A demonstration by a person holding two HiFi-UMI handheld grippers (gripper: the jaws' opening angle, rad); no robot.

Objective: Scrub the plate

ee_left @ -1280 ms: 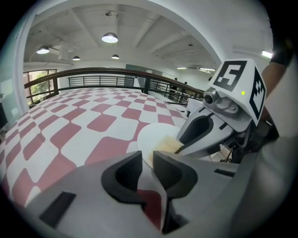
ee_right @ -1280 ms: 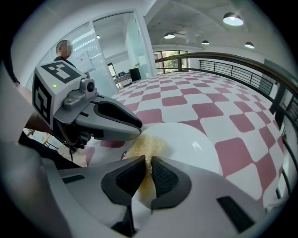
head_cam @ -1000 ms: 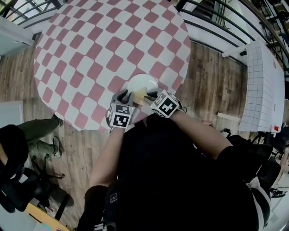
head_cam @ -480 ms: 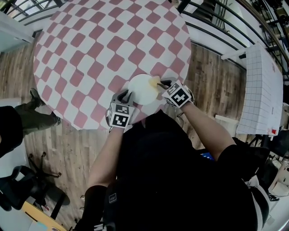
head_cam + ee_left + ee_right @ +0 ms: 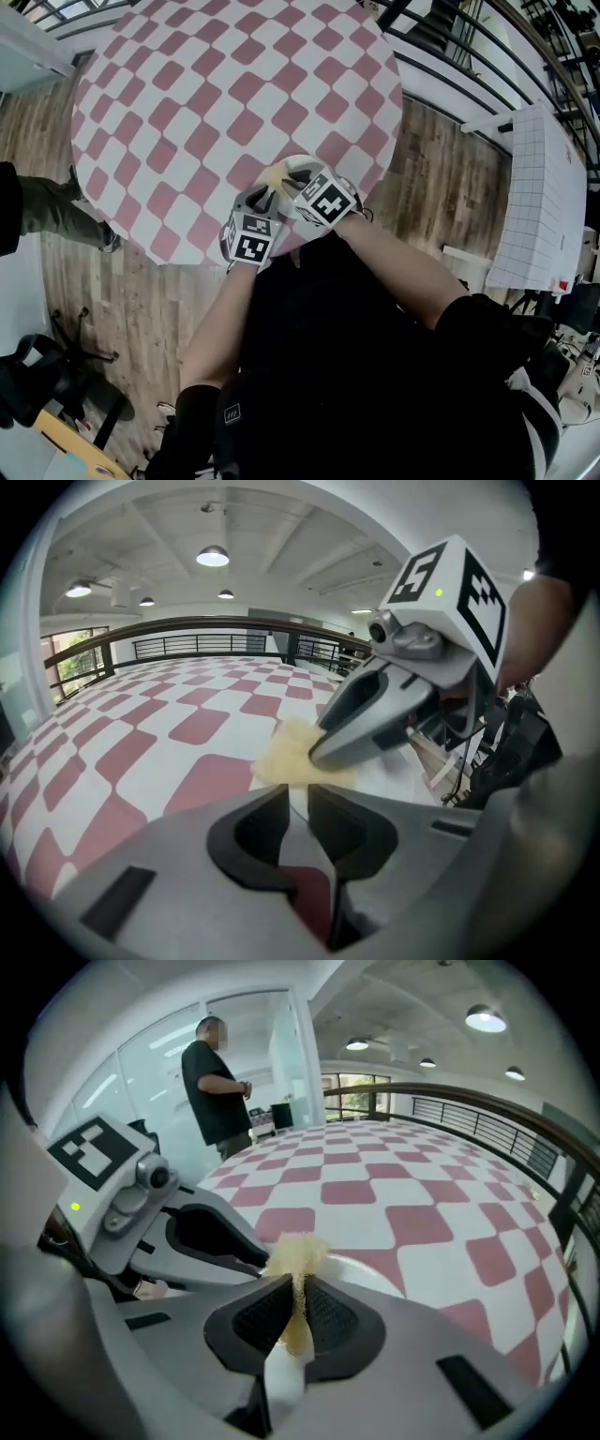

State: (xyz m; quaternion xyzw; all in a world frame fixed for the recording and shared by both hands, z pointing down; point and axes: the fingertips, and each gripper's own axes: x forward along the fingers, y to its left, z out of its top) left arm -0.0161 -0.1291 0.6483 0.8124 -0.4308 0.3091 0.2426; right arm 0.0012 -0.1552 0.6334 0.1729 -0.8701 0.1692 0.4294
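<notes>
Right tool clamped on yellow sponge, sponge touching white plate; left tool pinching plate rim, checkered table beneath

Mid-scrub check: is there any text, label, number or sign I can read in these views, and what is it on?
No readable words or numbers in any view.
Left marker cube: black-and-white square pattern only, no lettering.
Right marker cube: the same.
White emblem on the person's dark sleeve: too small to read.
</notes>
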